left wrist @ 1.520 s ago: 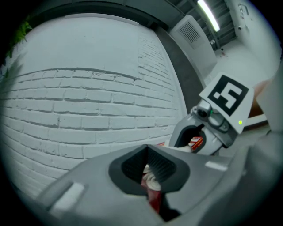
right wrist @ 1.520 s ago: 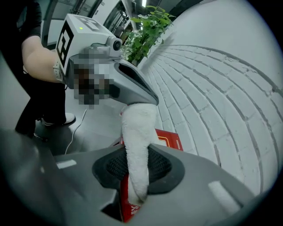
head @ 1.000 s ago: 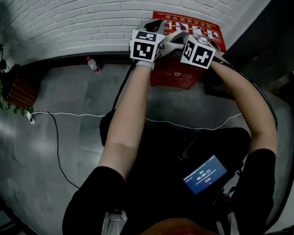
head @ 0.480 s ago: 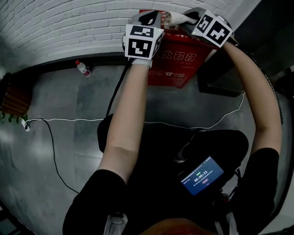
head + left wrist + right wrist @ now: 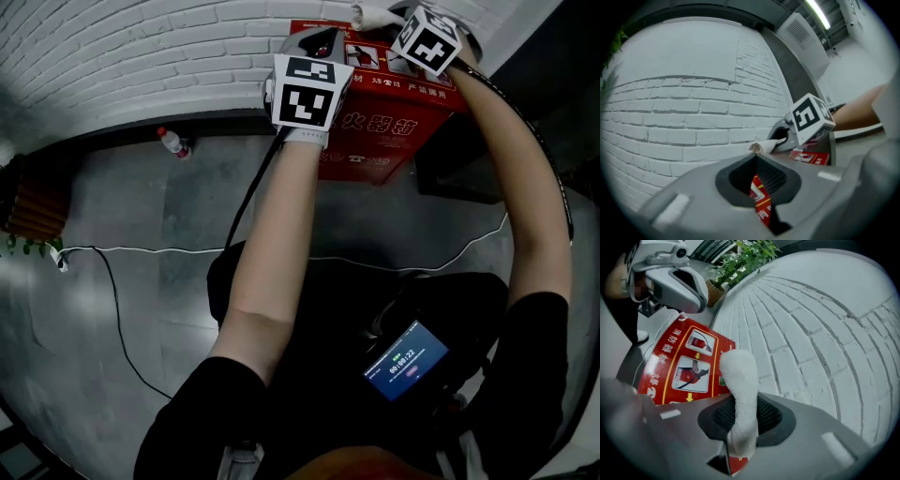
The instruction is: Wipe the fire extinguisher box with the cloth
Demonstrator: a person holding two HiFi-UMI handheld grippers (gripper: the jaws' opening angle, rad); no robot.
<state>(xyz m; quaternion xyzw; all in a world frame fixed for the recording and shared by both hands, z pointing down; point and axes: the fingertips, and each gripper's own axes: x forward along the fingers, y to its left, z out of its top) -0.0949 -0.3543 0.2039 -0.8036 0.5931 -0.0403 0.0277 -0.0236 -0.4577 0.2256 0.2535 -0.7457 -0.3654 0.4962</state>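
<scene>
A white brick wall (image 5: 141, 56) backs the red, printed fire extinguisher box (image 5: 375, 131) standing against it. The right gripper (image 5: 740, 425) clamps a white terry cloth (image 5: 739, 380) at the box's top edge — wiping looks barely begun, with the front and sides left. The left gripper (image 5: 758, 180) hovers beside it — jaws nearly together, empty.

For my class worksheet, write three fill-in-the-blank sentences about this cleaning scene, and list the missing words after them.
The jaws of the right gripper grip a white ____.
The fire extinguisher box is coloured ____.
Behind the box stands a white ____ wall.
Missing words: cloth; red; brick.
</scene>
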